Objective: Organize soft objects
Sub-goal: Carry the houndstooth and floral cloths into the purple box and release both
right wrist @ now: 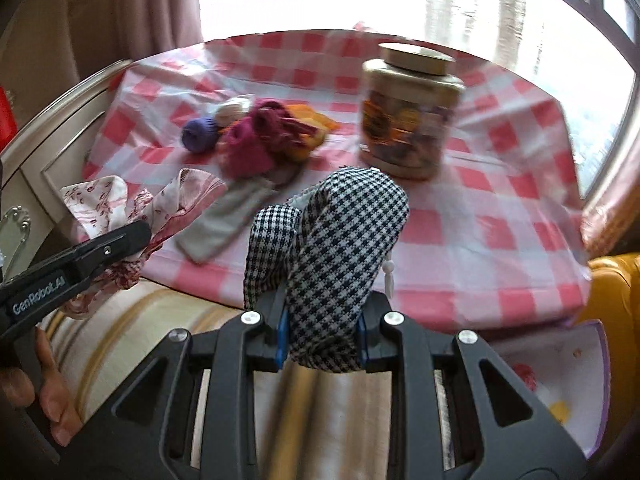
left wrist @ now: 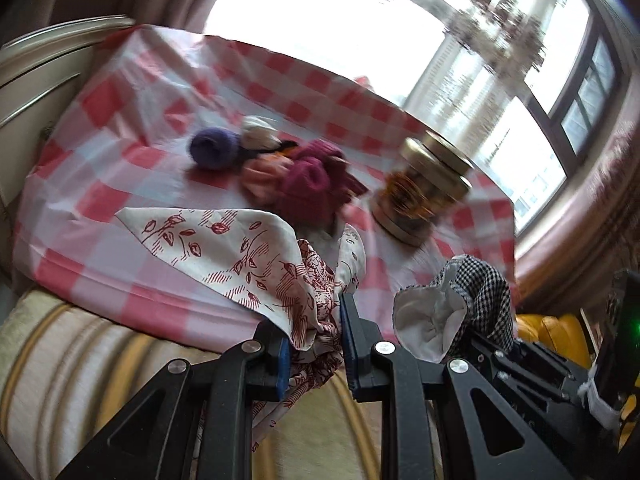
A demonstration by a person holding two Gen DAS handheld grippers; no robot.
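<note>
Between the blue pads of my left gripper I've got a thin white scarf printed with red leaves, bunched and clamped tight, its free corner fanning out flat to the left over the edge of the red-and-white checked tablecloth while the rest droops down below the jaws; over in the right wrist view that same left gripper shows side-on at the left edge, my hand wrapped round its handle and the scarf spilling around its tip. My right gripper is clenched on a black-and-white houndstooth fabric mitten, which stands up between the jaws with its thumb to the left and a small white tag dangling on its right side; from the left camera I see the mitten just to the right, its white lining showing. Both pieces hang above the front edge of the table, over a cream and gold striped cushion. Back on the cloth sits a little heap of soft things: a purple ball of yarn, a cream ball of yarn touching it, crimson knitted pieces and something orange behind them, blurred. A flat grey cloth strip lies in front of the heap, near the scarf. To the right stands a gold tin with a round lid, apart from the pile
</note>
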